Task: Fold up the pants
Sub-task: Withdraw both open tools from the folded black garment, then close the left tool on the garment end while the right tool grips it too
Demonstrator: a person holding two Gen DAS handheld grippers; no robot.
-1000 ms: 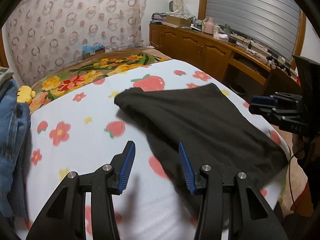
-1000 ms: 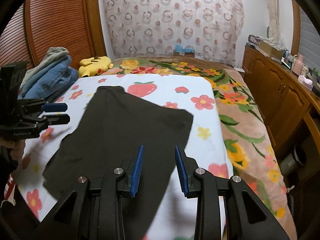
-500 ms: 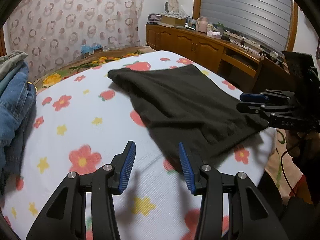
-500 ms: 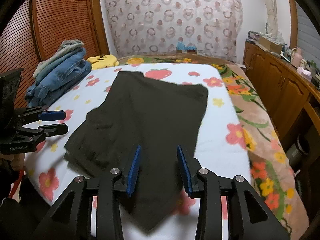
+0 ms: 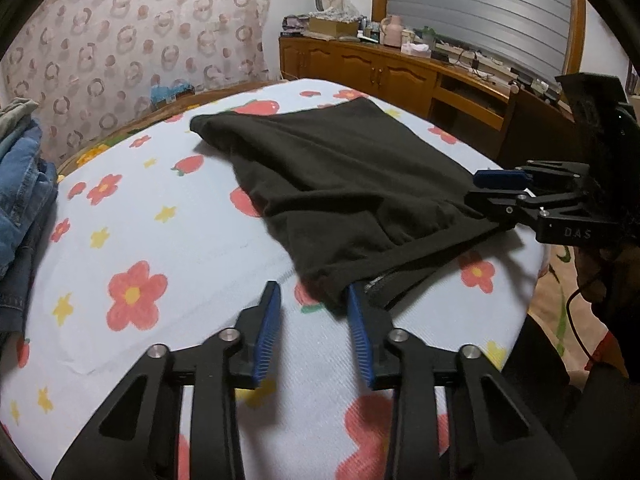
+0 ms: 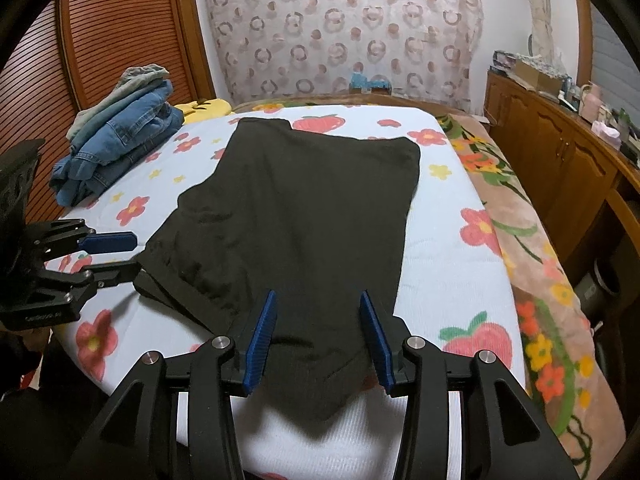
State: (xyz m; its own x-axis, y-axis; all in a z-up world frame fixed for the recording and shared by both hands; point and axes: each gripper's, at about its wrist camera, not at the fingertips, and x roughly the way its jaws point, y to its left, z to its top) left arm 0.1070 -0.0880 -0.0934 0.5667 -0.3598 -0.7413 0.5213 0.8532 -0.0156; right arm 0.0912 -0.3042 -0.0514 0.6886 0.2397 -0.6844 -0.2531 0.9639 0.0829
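Both fingers (image 6: 272, 328) spread, pants (image 6: 296, 216) between

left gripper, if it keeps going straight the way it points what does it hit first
Most likely the near corner of the black pants, which lies just past the open left gripper, slightly toward its right finger. Depth is unclear, so it might brush the floral sheet first.

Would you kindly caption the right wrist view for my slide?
Open right gripper over the near end of black pants on a floral bed, open left gripper at their corner.
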